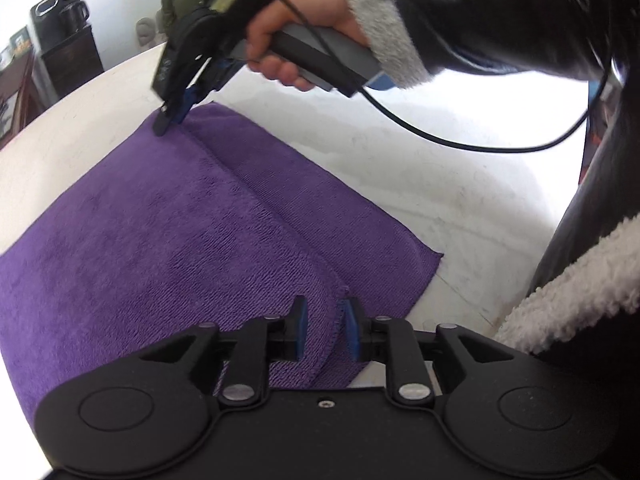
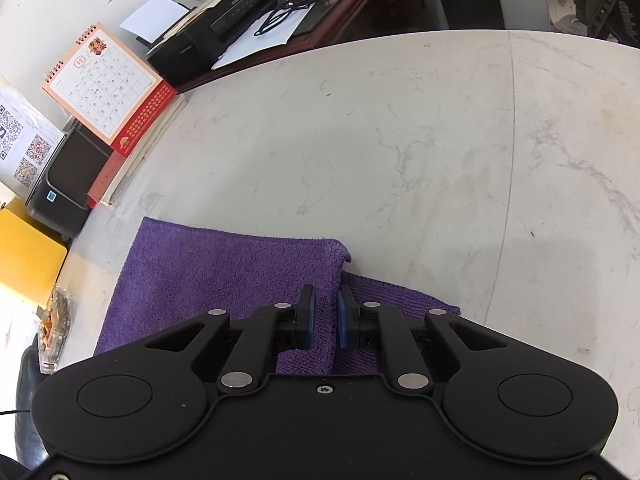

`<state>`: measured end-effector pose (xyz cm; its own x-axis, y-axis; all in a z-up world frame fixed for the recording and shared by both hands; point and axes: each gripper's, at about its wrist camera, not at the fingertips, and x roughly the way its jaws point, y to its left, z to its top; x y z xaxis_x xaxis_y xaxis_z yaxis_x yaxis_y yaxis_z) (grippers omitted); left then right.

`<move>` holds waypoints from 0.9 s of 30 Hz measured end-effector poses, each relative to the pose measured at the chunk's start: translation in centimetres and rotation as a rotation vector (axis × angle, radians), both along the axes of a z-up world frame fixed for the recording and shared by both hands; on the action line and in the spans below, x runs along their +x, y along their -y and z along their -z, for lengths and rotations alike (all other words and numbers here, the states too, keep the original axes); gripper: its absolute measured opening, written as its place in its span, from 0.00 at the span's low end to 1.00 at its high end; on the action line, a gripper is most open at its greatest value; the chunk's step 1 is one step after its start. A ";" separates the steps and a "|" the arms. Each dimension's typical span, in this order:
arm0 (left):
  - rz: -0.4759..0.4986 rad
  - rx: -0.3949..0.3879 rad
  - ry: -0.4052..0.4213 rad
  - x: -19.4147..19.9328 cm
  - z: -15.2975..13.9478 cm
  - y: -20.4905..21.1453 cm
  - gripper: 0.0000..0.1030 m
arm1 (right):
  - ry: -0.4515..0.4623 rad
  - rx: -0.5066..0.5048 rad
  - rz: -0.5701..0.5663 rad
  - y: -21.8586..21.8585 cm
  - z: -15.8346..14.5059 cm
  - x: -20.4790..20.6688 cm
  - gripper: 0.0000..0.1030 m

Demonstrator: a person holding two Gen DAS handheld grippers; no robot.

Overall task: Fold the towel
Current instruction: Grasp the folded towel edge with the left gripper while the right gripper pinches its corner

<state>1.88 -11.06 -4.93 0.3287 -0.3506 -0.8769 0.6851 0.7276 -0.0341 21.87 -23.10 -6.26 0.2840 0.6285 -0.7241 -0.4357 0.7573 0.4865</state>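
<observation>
Both claws sit low over a purple towel [image 1: 152, 248] lying folded on a pale marble tabletop [image 2: 400, 140]. Left claw [image 1: 325, 328] stands narrowly parted, the towel's doubled hemmed edge running up between its blue pads without clear pressure from them. Right claw [image 2: 326, 320] is nearly closed, its pads pinching the folded towel edge near a corner.

Along the towel's right side a lower layer shows beyond the fold. Bare tabletop lies open ahead of and to the right of the towel.

Only the left wrist view shows the right claw from outside, tips down on the far towel corner, with the hand [image 1: 296, 36] gripping its handle and a trailing black cable [image 1: 480, 144]. Only the right wrist view shows a desk calendar [image 2: 104, 84] and a black printer [image 2: 216, 20] past the tabletop's left rim
</observation>
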 end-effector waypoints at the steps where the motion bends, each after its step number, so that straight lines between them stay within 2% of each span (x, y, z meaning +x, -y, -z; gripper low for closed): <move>1: 0.018 0.020 0.013 -0.1 0.2 0.4 0.23 | 0.001 -0.002 -0.003 -0.1 0.0 0.1 0.10; 6: 0.080 0.105 0.048 -0.2 1.6 1.8 0.24 | 0.001 0.000 -0.011 -0.1 0.0 0.1 0.10; 13: 0.103 0.199 0.110 -0.4 3.0 2.8 0.24 | 0.000 0.009 -0.015 0.0 0.1 0.1 0.10; 18: 0.075 0.194 0.103 -0.2 3.0 3.0 0.22 | -0.001 0.018 -0.015 0.2 0.2 0.1 0.10; 23: 0.050 0.165 0.068 0.1 2.9 2.9 0.09 | -0.005 0.025 -0.016 0.3 0.2 0.2 0.10; 27: 0.012 0.141 0.066 0.2 2.8 2.8 0.05 | -0.010 0.030 -0.010 0.6 0.3 0.4 0.10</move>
<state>2.09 -13.84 -7.72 0.3837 -0.2300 -0.8944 0.6915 0.7134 0.1132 22.23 -23.66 -6.52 0.2703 0.6526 -0.7078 -0.4378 0.7381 0.5133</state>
